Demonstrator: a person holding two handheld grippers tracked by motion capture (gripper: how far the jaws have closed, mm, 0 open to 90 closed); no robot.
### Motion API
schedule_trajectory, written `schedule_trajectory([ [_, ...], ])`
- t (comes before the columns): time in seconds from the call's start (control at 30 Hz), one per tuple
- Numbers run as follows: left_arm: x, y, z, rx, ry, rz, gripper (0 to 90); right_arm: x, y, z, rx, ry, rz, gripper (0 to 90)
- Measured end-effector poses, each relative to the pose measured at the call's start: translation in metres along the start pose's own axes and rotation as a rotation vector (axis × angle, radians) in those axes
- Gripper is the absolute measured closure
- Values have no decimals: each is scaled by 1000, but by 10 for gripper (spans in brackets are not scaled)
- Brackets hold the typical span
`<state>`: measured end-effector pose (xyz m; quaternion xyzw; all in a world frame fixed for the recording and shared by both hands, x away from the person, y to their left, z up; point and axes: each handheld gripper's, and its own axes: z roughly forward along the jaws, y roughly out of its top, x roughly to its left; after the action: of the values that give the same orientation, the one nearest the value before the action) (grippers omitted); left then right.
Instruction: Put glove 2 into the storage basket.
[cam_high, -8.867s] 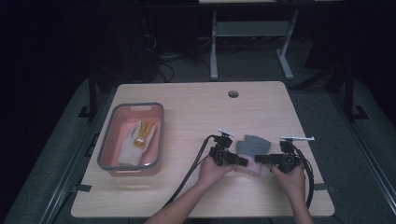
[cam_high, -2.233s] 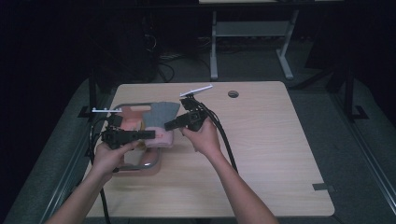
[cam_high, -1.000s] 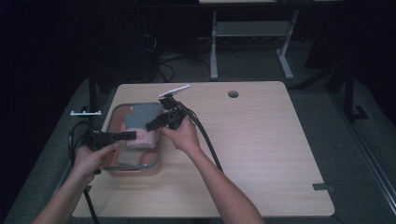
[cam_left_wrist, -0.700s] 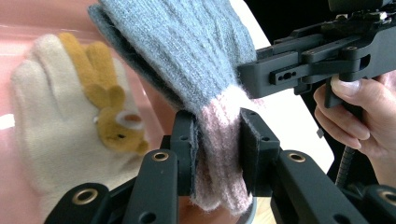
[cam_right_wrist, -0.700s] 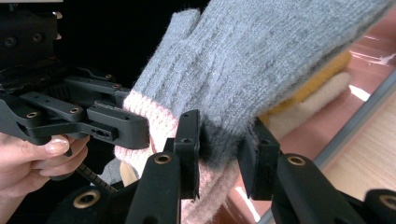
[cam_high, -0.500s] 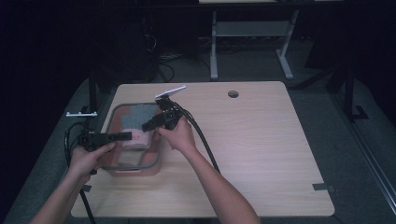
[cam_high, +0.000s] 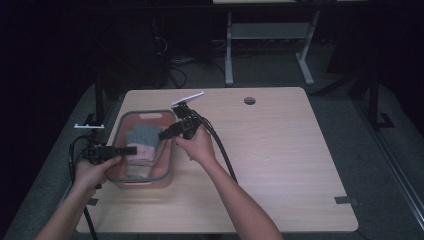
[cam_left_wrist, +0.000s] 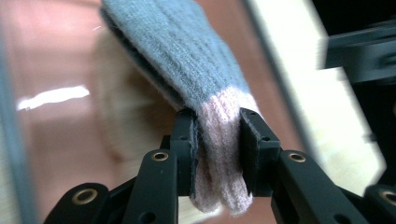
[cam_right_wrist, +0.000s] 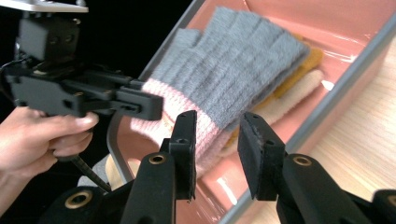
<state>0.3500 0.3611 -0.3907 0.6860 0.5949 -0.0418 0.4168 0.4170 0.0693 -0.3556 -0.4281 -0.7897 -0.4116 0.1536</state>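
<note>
Grey glove held over the pink bin at the table's left edge

Left gripper (cam_high: 131, 150) is clenched on the pink cuff of the glove (cam_high: 140, 142) inside the bin (cam_high: 169, 167); right gripper (cam_right_wrist: 217, 140) is released, its jaws having just been opening, nothing between them; yellow cloth (cam_right_wrist: 306, 65) lies beneath the glove

Your worktop (cam_high: 280, 165) is pale wood with a round hole (cam_high: 249, 100) near its far edge. A pink bin (cam_high: 169, 165) sits on its left part; tape (cam_high: 346, 201) marks the near right corner.
</note>
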Motion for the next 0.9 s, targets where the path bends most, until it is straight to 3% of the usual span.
schedule_trajectory([
  [0.1, -2, 0, 3, 31, 26, 8, 671, 0, -2, -5, -6, -2, -10, 671],
  [0.27, -10, 1, 6, 62, 87, 74, 604, 1, -3, -11, -13, -11, -18, 664],
  [0.57, -14, 6, -1, 52, 144, 97, 523, -4, -9, -22, -19, -25, -12, 656],
  [0.73, -20, 13, -8, 43, 185, 136, 493, -9, -12, -28, -27, -34, -18, 647],
  [0.9, -27, 20, -15, 12, 194, 146, 479, -13, -14, -33, -22, -45, -6, 626],
])
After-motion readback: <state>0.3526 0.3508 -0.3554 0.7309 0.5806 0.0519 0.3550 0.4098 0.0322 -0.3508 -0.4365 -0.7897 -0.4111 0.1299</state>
